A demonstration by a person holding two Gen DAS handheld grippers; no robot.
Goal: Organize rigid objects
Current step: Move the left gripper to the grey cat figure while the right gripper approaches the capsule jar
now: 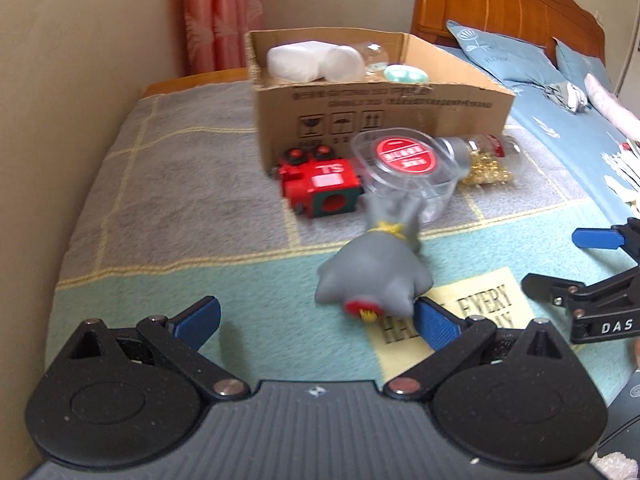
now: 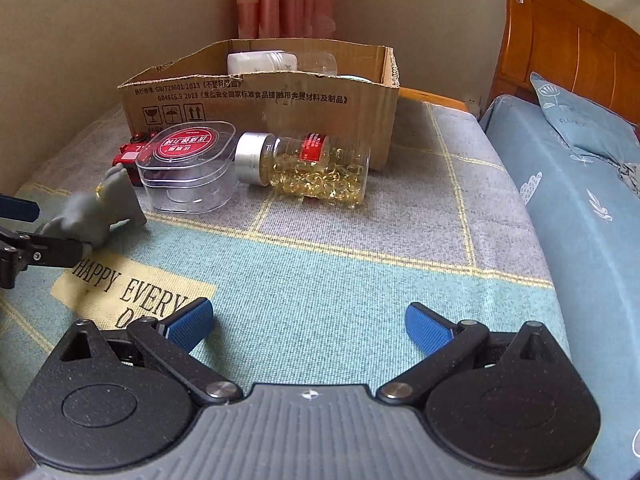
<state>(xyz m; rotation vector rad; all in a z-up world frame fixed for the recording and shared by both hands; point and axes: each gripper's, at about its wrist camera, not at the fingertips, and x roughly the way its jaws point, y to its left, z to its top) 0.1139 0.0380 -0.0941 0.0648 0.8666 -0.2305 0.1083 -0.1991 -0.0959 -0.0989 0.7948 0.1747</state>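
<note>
Close in front of the left gripper (image 1: pixel 318 318) lies a grey rubber toy figure (image 1: pixel 374 276), on its side on the blanket (image 1: pixel 160 208), with a yellow cord around its neck and a red spot on its near end. The left jaws stand wide open; the toy's near end touches or overlaps the right blue pad (image 1: pixel 436 326), and the left pad is well clear of it. The picture is blurred here, so contact cannot be told for sure.

Just behind the toy sits a clear plastic box (image 1: pixel 408 172) with a red round label on its lid, and the toy's far end reaches its wall. Left of the box is a red toy train (image 1: pixel 320 184), lying on its side. Right of it lies a clear bottle of golden capsules (image 2: pixel 316 170) with a silver cap, on its side.

Behind all three stands an open cardboard box (image 1: pixel 380 112). It holds a white bottle (image 1: pixel 296 60), a clear jar and a pale green round thing.

The right gripper (image 2: pixel 308 322) hovers over bare blanket, jaws wide open and holding nothing, well apart from the capsule bottle.

The blanket is checked grey and teal with a yellow patch of printed words. Beside it is a bed (image 2: pixel 580 200) with blue sheet, a blue pillow and a wooden headboard; a pink curtain hangs in the corner.
</note>
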